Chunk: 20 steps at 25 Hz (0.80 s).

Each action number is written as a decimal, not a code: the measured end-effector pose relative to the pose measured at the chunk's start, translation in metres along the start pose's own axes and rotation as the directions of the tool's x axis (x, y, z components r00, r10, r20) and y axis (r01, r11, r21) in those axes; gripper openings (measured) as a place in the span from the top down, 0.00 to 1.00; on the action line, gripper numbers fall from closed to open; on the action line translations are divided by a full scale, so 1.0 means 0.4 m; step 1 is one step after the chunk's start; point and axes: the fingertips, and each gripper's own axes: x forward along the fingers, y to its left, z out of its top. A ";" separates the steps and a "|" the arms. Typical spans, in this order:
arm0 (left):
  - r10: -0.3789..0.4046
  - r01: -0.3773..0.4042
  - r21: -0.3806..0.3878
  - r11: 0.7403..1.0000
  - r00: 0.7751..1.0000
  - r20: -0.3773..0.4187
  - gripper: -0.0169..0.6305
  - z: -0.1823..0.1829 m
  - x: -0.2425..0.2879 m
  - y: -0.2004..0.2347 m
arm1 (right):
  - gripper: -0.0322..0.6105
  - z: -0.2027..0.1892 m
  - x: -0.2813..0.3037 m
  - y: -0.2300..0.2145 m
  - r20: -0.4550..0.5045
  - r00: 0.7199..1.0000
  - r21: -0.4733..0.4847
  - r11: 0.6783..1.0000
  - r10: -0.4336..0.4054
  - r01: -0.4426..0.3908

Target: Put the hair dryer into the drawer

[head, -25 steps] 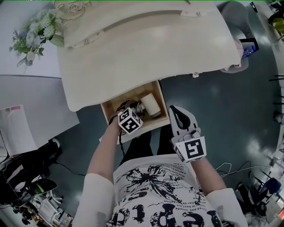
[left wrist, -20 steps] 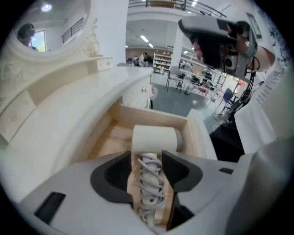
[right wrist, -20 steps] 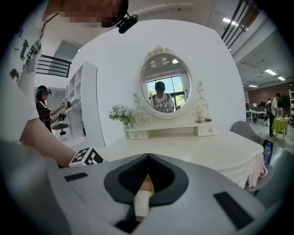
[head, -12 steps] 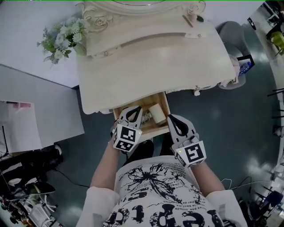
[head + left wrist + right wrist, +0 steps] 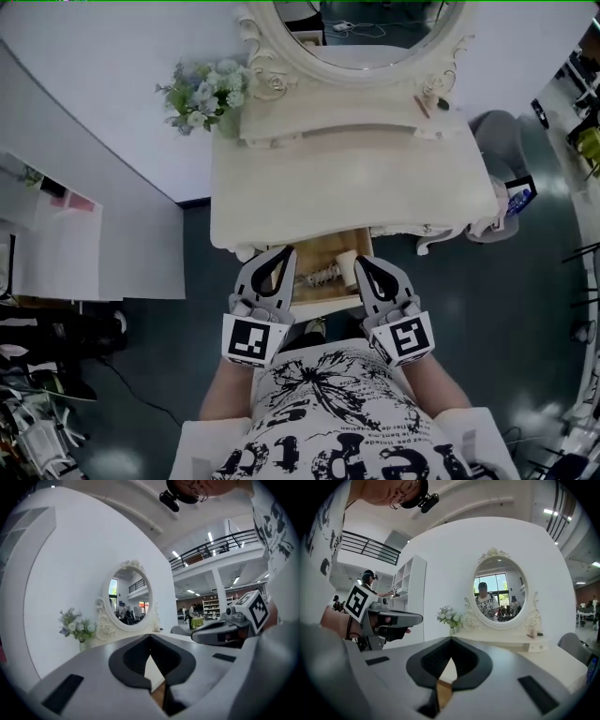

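A cream dressing table (image 5: 356, 187) stands against a white wall; an oval mirror (image 5: 375, 28) rises along its back edge; a bunch of flowers (image 5: 202, 94) sits at the back left corner; a grey chair (image 5: 497, 131) stands just off the right edge. The drawer (image 5: 323, 303) hangs open under the front edge; the hair dryer (image 5: 345, 270) lies inside it, toward the right side, with its cord coiled next to it. The left gripper (image 5: 285, 251) and the right gripper (image 5: 360, 261) are held roughly level at either side of the drawer; each has its jaws clenched together on nothing; the hair dryer lies between the two sets of fingertips and touches neither.
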 end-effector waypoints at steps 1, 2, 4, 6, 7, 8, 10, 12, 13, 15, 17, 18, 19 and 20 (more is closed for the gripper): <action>0.027 -0.027 0.006 1.000 0.999 0.028 0.94 0.020 -0.020 0.016 | 0.94 0.015 0.005 0.012 0.015 1.000 -0.007 1.000 0.011 -0.011; 0.050 -0.051 0.011 0.999 0.997 0.050 0.94 0.035 -0.040 0.030 | 0.94 0.029 0.009 0.025 0.029 0.999 -0.012 1.000 0.023 -0.023; 0.090 -0.091 0.012 0.996 0.993 0.073 0.94 0.050 -0.079 0.053 | 0.94 0.054 0.017 0.051 0.050 0.998 -0.019 0.999 0.048 -0.047; 0.124 -0.125 0.010 0.992 0.989 0.077 0.94 0.050 -0.115 0.069 | 0.94 0.076 0.020 0.078 0.061 0.996 -0.029 0.997 0.071 -0.070; 0.139 -0.140 0.007 0.990 0.987 0.076 0.94 0.048 -0.130 0.075 | 0.94 0.086 0.021 0.090 0.067 0.994 -0.037 0.996 0.082 -0.080; 0.153 -0.154 0.004 0.988 0.985 0.075 0.94 0.046 -0.143 0.081 | 0.94 0.095 0.024 0.100 0.073 0.993 -0.047 0.995 0.092 -0.089; 0.173 -0.173 0.003 0.985 0.982 0.072 0.94 0.039 -0.160 0.093 | 0.94 0.107 0.031 0.113 0.082 0.991 -0.063 0.993 0.104 -0.099; 0.184 -0.185 0.006 0.983 0.981 0.065 0.94 0.030 -0.171 0.101 | 0.94 0.111 0.037 0.121 0.085 0.990 -0.071 0.992 0.109 -0.103; 0.190 -0.190 0.004 0.982 0.980 0.066 0.94 0.031 -0.175 0.103 | 0.94 0.112 0.038 0.123 0.086 0.990 -0.072 0.992 0.111 -0.105; 0.201 -0.201 0.001 0.980 0.978 0.063 0.94 0.036 -0.184 0.103 | 0.94 0.114 0.033 0.127 0.086 0.990 -0.072 0.992 0.113 -0.107; 0.213 -0.213 -0.004 0.977 0.977 0.035 0.94 0.029 -0.193 0.104 | 0.94 0.113 0.024 0.129 0.087 0.990 -0.065 0.993 0.107 -0.102; 0.217 -0.217 -0.013 0.976 0.976 0.021 0.94 0.024 -0.195 0.105 | 0.94 0.113 0.020 0.128 0.089 0.991 -0.062 0.993 0.102 -0.097; 0.219 -0.219 -0.025 0.975 0.976 0.013 0.94 0.021 -0.195 0.106 | 0.94 0.113 0.017 0.127 0.091 0.991 -0.059 0.994 0.097 -0.091; 0.219 -0.218 -0.034 0.975 0.976 0.009 0.94 0.019 -0.195 0.107 | 0.94 0.114 0.016 0.125 0.093 0.992 -0.057 0.995 0.090 -0.085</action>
